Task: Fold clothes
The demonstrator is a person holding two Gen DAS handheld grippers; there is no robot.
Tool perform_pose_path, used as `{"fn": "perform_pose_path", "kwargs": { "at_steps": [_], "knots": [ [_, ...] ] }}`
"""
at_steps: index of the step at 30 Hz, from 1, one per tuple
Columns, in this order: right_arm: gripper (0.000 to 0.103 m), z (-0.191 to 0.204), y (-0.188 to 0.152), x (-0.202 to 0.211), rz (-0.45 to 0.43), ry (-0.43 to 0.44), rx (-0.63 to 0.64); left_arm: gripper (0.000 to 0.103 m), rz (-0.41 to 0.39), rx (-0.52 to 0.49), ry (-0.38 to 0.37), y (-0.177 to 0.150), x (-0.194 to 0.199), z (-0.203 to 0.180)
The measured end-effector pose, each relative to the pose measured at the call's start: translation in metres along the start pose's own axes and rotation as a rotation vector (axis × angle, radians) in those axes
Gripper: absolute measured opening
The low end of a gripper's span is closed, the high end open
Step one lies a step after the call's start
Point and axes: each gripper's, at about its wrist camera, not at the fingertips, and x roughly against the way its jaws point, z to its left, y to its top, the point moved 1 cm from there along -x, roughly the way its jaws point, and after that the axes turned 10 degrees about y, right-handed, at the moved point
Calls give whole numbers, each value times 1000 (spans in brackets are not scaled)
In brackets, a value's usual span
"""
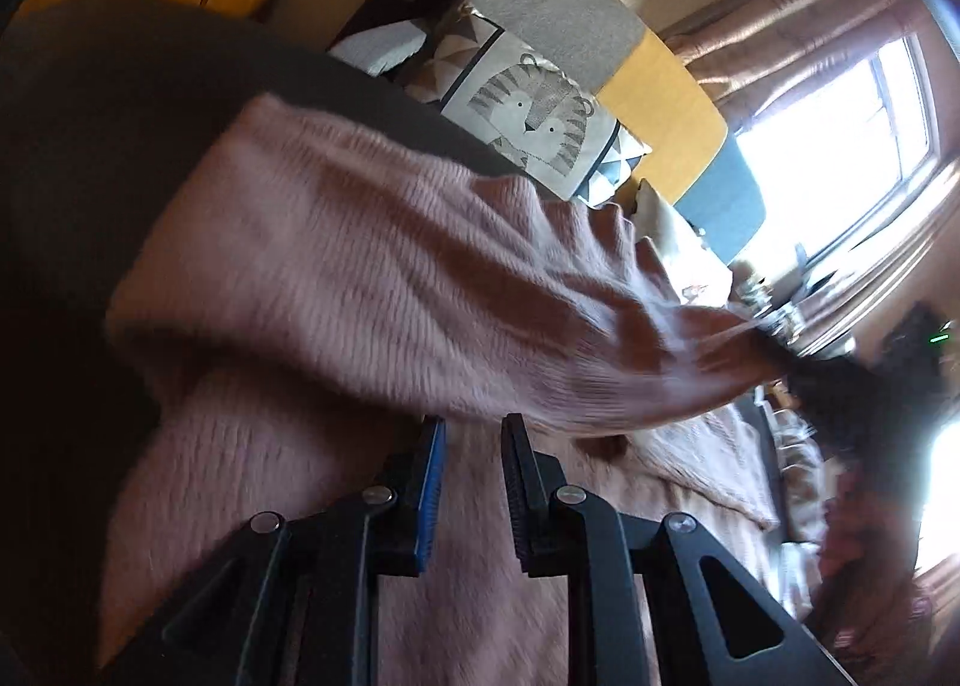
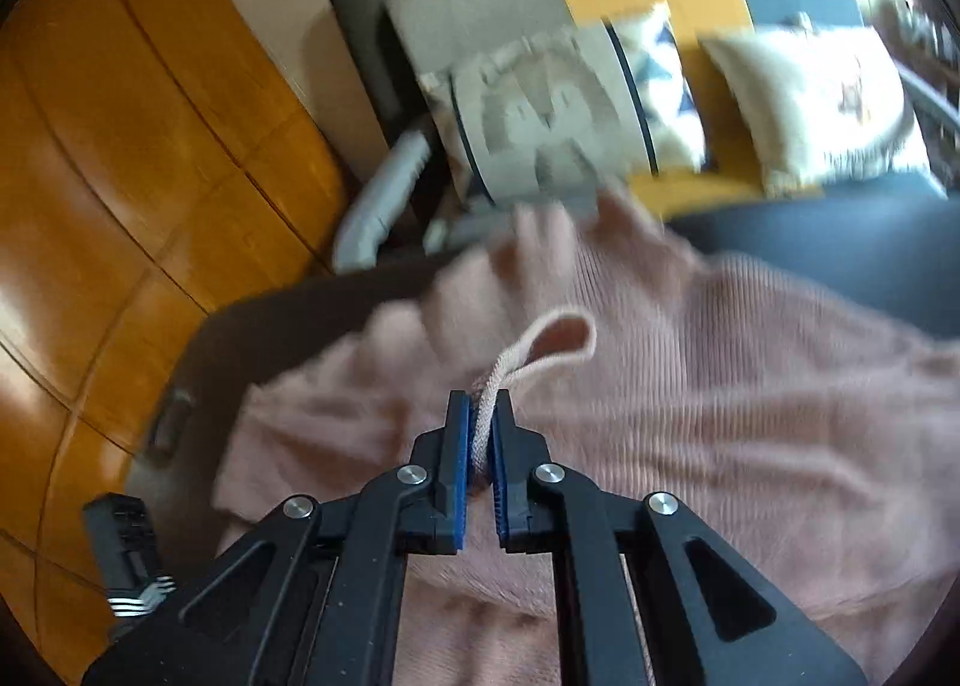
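Pink sweater (image 2: 720, 386) stretched sideways, claw-pinched (image 2: 483, 422)

Home living room, tiger-print cushion (image 1: 528, 116), pink curtains (image 1: 798, 38), wooden floor (image 2: 120, 176)

We see a dusty-pink ribbed knit sweater (image 1: 372, 260) stretched in a broad band from centre left to right of the left wrist frame, more of it bunched below. In the right wrist frame the sweater (image 2: 750, 386) fills the lower right, motion-blurred, a narrow ribbed edge looping upward at centre above the rumpled body.
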Motion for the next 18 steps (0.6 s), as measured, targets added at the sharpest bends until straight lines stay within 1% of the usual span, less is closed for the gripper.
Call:
{"fn": "perform_pose_path", "kwargs": {
  "at_steps": [3, 4, 7, 9, 11, 14, 18],
  "knots": [
    [7, -2, 8, 11, -41, -10, -8, 19, -34, -32, 56, 13, 0, 6],
    [7, -7, 6, 15, -47, -33, -6, 19, -52, -28, 72, 16, 1, 12],
    [6, -36, -7, 10, -17, -97, -60, 19, -87, 8, 118, 25, 4, 33],
    [6, -58, -21, 2, 24, -130, -130, 19, -89, 51, 95, 25, 4, 45],
    [6, -76, -36, -10, 76, -171, -161, 19, -100, 69, 85, 21, 3, 46],
    [6, -93, -47, -15, 77, -155, -200, 19, -110, 94, 56, 17, 6, 51],
    [6, -85, -38, -5, 52, -133, -188, 19, -110, 154, 5, 18, 4, 65]
  ]
}}
